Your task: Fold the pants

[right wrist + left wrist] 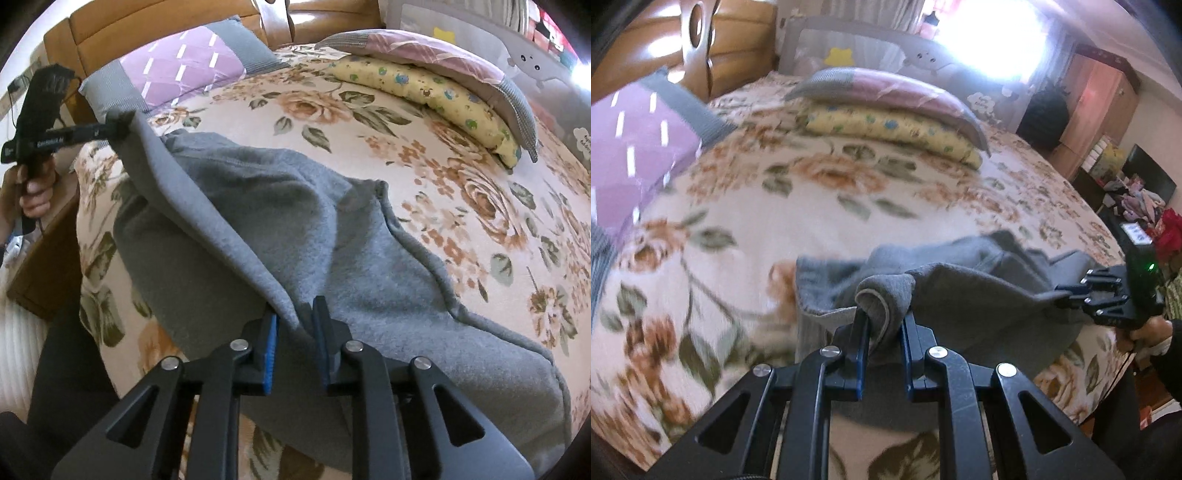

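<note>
- Pants (pixel 295 229): plain grey fleece.
- Bedspread (pixel 820 206): cream, orange roses, green leaves.
- Pillow (pixel 184 62): lilac with white dashes, grey ends.
- Cushion (pixel 886 129): yellow, small coloured prints.

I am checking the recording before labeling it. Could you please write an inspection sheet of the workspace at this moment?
Surface: bed with floral blanket, rumpled pattern, no bare spot hidden.
Job's things: grey pants, partly lifted, one edge stretched between both grippers, the rest lying on the blanket.
Clutter: purple and grey pillow; yellow pillow under a pink and grey pillow.
Grippers: left gripper shut on a rolled pants edge; right gripper shut on the pants edge.
Cables: a thin black cord hangs below the left hand.
Surroundings: wooden headboard, wardrobe, bright window.
</note>
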`<state>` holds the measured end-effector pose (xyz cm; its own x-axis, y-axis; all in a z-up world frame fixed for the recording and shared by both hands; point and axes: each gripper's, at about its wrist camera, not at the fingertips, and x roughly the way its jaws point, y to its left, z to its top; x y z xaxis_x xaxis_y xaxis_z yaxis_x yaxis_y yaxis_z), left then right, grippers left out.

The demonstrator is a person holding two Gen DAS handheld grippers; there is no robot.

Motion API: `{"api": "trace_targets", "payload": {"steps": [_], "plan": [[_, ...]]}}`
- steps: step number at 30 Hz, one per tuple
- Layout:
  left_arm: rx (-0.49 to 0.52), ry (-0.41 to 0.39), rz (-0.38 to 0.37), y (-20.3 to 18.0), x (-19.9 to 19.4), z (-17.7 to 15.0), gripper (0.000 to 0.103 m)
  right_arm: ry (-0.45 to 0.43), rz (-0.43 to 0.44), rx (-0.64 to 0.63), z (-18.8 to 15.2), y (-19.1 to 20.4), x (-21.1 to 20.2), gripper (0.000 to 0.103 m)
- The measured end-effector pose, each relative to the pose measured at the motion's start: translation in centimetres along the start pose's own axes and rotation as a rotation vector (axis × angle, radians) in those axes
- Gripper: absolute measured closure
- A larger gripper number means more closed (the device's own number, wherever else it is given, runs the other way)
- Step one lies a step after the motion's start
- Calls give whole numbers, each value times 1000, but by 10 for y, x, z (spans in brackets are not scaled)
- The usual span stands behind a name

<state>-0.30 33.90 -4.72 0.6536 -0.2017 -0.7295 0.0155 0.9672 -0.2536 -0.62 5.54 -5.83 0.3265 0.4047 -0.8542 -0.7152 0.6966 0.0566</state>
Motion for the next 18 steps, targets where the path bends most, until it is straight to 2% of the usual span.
{"api": "trace_targets", "payload": {"steps": [1, 2, 6, 9, 13, 16, 18], "plan": [[-11, 5, -4, 2, 1, -5, 89, 2, -1, -3, -1, 1, 1, 76], [-23, 9, -5, 5, 3, -11, 89, -4, 13, -2, -2, 2, 0, 66], [-36, 24, 2, 9, 3, -29, 86, -16, 10, -19, -5, 11, -2, 53], [-69, 25, -2, 14, -5, -38, 80, -42, 47, -35, -8, 16, -10, 42], [-110, 1, 22, 12, -24, -50, 81, -51, 68, -70, -13, 24, -13, 42], [-176, -26, 13, 11, -40, -55, 81, -38, 58, -80, -18, 24, -9, 42], [-236, -37, -19, 9, -47, -59, 75, -28, 39, -76, -21, 21, -6, 42]]}}
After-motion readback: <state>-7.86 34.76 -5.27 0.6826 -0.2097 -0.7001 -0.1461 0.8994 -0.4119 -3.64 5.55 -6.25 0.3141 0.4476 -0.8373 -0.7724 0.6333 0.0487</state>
